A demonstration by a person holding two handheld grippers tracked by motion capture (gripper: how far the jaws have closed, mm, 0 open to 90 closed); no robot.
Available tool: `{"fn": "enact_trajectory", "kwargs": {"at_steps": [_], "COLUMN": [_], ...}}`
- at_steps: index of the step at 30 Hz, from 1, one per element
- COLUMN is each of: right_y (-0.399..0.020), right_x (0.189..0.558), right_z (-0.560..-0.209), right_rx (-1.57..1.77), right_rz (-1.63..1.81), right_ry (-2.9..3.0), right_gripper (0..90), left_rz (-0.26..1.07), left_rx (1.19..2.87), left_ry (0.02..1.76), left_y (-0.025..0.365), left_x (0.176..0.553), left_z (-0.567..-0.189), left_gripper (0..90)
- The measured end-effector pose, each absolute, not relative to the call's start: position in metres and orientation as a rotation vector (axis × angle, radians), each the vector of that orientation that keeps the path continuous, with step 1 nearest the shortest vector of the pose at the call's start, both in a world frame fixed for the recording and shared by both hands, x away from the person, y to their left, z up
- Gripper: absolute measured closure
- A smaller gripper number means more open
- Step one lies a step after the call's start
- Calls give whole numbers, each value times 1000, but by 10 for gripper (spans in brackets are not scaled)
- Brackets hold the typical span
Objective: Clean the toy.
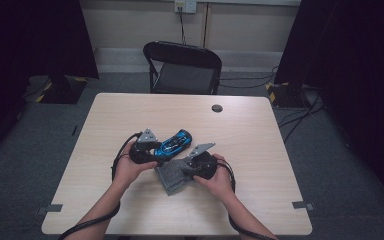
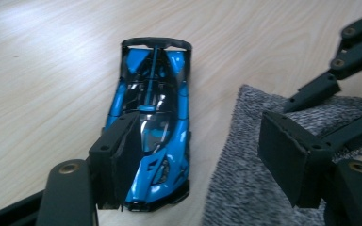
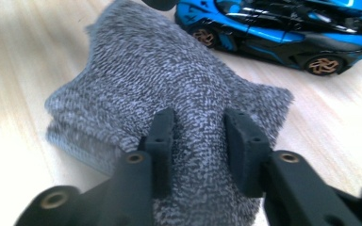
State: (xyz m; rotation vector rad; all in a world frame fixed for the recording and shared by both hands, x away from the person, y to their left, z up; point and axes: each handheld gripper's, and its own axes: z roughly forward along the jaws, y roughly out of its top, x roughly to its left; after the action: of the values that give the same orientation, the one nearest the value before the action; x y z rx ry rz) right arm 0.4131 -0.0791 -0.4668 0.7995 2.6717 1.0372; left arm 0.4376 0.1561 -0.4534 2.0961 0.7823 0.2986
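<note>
A blue and black toy car [image 1: 176, 141] [image 2: 158, 122] [image 3: 283, 28] stands on the wooden table [image 1: 260, 150]. Beside it lies a folded grey knitted cloth [image 1: 172, 176] [image 2: 250, 188] [image 3: 169, 80]. My left gripper [image 1: 157, 151] [image 2: 202, 141] is open, one jaw hanging over the car's side and the other over the cloth's edge, neither pressing on anything. My right gripper [image 1: 186, 170] [image 3: 200, 125] hovers low over the cloth, jaws a little apart with grey fabric showing between them, not pinched. Its black jaw tips [image 2: 320, 89] show in the left gripper view above the cloth.
A small black disc [image 1: 217, 108] sits near the table's far edge. A black folding chair [image 1: 182, 67] stands behind the table. Cables run over the grey floor at the right. Bare tabletop lies to the left, right and front of my hands.
</note>
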Motion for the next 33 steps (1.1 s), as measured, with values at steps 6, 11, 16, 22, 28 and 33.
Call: {"fn": "enact_trajectory", "kwargs": {"at_steps": [6, 11, 16, 22, 28, 33], "right_y": [-91, -115, -128, -130, -116, -95], "right_x": [416, 417, 423, 434, 452, 465], "right_z": [-460, -451, -447, -449, -443, -446], "right_rx": [777, 828, 876, 898, 917, 868], "right_rz": [1099, 1182, 1186, 1181, 1197, 1196], "right_ry": [2689, 2626, 2560, 2547, 2502, 2533], "right_gripper": [462, 404, 341, 282, 203, 177], "left_rz": [266, 241, 213, 176, 200, 184], "left_rx": [2097, 2116, 2165, 2208, 2275, 2260], "left_ry": [749, 681, 614, 566, 508, 527], "left_y": [148, 137, 121, 112, 112, 115], "left_x": [433, 424, 419, 413, 408, 404], "left_z": [-454, -454, -459, -472, -489, -495], "left_gripper": [315, 334, 337, 336, 382, 477]}}
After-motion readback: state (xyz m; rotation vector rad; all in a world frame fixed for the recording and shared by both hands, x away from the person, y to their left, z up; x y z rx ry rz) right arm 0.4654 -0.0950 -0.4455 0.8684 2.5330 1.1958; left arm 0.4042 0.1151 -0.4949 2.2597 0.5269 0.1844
